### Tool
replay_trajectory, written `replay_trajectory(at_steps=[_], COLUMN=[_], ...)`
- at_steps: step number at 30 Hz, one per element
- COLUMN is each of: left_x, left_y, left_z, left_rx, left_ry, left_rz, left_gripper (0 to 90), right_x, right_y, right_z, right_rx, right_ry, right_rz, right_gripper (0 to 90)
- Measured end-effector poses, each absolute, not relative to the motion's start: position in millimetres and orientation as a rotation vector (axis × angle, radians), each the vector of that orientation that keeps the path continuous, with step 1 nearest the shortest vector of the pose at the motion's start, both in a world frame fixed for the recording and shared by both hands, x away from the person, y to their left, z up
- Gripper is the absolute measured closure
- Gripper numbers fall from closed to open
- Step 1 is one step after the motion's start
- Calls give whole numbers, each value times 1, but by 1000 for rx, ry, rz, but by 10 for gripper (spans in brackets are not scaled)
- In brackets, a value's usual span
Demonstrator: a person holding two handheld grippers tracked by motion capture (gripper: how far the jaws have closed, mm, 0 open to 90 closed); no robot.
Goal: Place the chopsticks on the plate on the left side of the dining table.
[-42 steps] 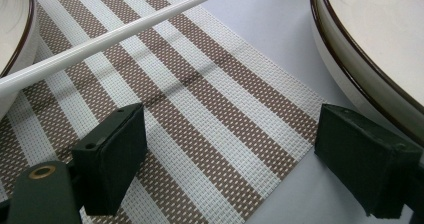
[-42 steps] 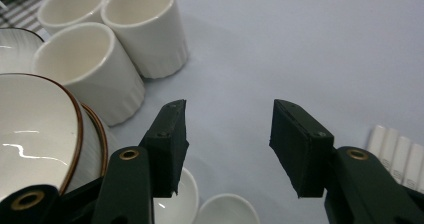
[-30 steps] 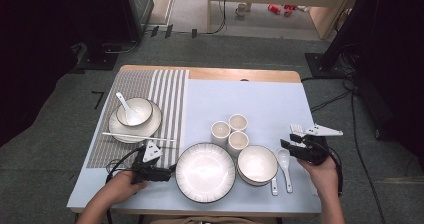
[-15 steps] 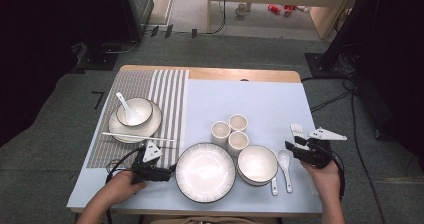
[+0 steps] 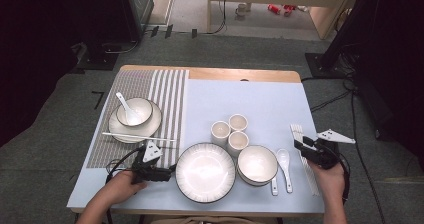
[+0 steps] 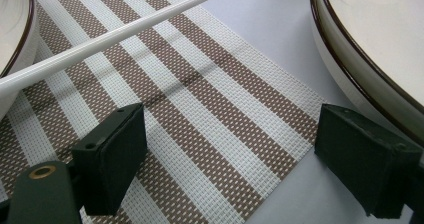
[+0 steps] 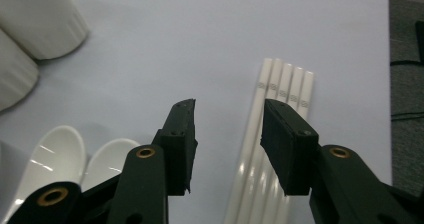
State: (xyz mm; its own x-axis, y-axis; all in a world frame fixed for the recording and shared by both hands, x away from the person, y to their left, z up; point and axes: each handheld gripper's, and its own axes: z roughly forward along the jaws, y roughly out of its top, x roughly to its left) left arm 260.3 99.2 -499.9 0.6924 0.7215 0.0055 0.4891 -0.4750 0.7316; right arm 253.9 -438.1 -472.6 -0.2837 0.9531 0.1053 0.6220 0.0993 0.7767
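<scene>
Reaching for the bundle of white chopsticks [image 7: 280,129] is the step in hand, by my reading: the right gripper [image 7: 227,134] hangs just above their near end, jaws half spread and just now closing, nothing yet between them. The chopsticks lie side by side on the pale blue mat [image 5: 260,104], right of the two white spoons [image 5: 284,166]. To do it well, the gripper should shift toward the bundle so that one jaw drops at each side of a chosen pair, not onto the sticks; come low, almost to the mat, then pinch near the middle so that the sticks lift level and do not fan out.

The left gripper [image 6: 230,159] rests with jaws spread wide and empty over the corner of the striped placemat [image 6: 200,114], left of the chopsticks, beside the large plate [image 5: 205,171].

From large to small: grey carpet and dark stands surround the wooden table [image 5: 240,74]; left of the chopsticks sit the mat, the placemat, the plate, a bowl [image 5: 257,165], three cups [image 5: 230,130] and the spoons.
</scene>
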Motion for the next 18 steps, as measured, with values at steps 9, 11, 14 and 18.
replay_trajectory(at_steps=[9,11,14,18], left_x=[260,260,260,260], left_y=[99,99,99,99], left_z=[-500,-500,-500,-500], left_rx=[2170,2170,2170,2165], left_ry=[922,922,922,925], left_rz=[408,408,408,407], left_gripper=[135,135,135,135], right_x=[251,250,249,249], right_y=[-449,-450,-451,-450], right_z=[-480,-480,-482,-485], right_rx=[1590,1596,1604,1589], right_ry=[1912,1906,1899,1882], right_rz=[1008,1006,994,955], right_gripper=[632,652,679,718])
